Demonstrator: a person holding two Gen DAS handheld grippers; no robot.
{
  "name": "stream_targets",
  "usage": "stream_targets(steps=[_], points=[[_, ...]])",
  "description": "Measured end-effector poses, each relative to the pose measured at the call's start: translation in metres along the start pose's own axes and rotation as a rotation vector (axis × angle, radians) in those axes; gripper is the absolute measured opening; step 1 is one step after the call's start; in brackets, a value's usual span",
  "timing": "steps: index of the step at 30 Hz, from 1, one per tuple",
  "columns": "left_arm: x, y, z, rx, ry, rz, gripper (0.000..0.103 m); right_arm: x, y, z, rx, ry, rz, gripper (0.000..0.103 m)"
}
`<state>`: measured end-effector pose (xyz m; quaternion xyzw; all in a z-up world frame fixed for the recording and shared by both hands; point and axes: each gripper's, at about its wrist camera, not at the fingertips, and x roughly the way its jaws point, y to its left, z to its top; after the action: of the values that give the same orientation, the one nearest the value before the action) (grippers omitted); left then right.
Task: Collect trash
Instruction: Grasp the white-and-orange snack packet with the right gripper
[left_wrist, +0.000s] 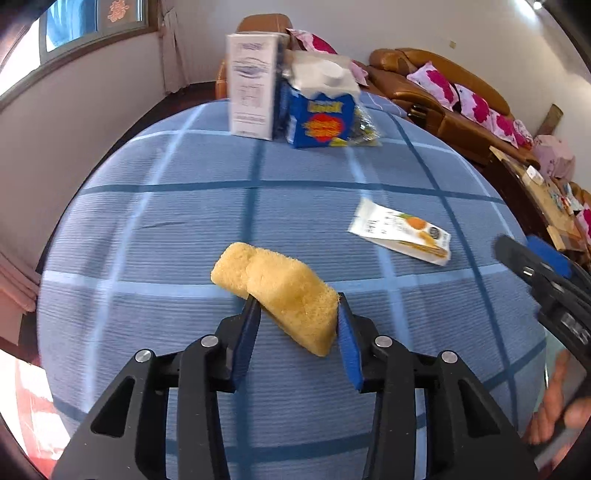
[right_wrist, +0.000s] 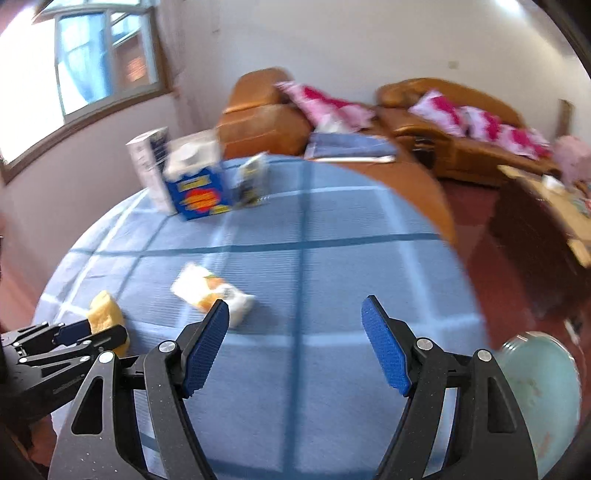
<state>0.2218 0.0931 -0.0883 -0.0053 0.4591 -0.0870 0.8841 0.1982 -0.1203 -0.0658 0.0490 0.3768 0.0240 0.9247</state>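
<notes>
My left gripper (left_wrist: 297, 306) is shut on a yellow sponge (left_wrist: 280, 291), held tilted just above the blue checked tablecloth (left_wrist: 184, 229). The sponge also shows in the right wrist view (right_wrist: 105, 314), in the left gripper (right_wrist: 88, 332). A white snack wrapper with an orange picture (left_wrist: 400, 232) lies to the right of the sponge; in the right wrist view the wrapper (right_wrist: 210, 291) lies just beyond my left fingertip. My right gripper (right_wrist: 295, 314) is open and empty above the cloth; its fingers (left_wrist: 535, 266) show at the right edge of the left wrist view.
At the table's far side stand a white carton (left_wrist: 251, 85), a blue carton with a white cap (left_wrist: 321, 110) and a crinkled clear wrapper (left_wrist: 364, 125). A pale green bin (right_wrist: 535, 391) sits below the table's right edge. Brown sofas with pink cushions (right_wrist: 443, 118) stand behind.
</notes>
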Motion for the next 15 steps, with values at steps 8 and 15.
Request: stream_targets(steps=[8,15], points=[[-0.011,0.022,0.005,0.006,-0.023,0.073,0.04,0.051,0.049,0.016,-0.219,0.089,0.126,0.074],[-0.006,0.027,0.005,-0.001,-0.012,0.106,0.04,0.078,0.053,0.018,-0.212,0.202,0.14,0.053]])
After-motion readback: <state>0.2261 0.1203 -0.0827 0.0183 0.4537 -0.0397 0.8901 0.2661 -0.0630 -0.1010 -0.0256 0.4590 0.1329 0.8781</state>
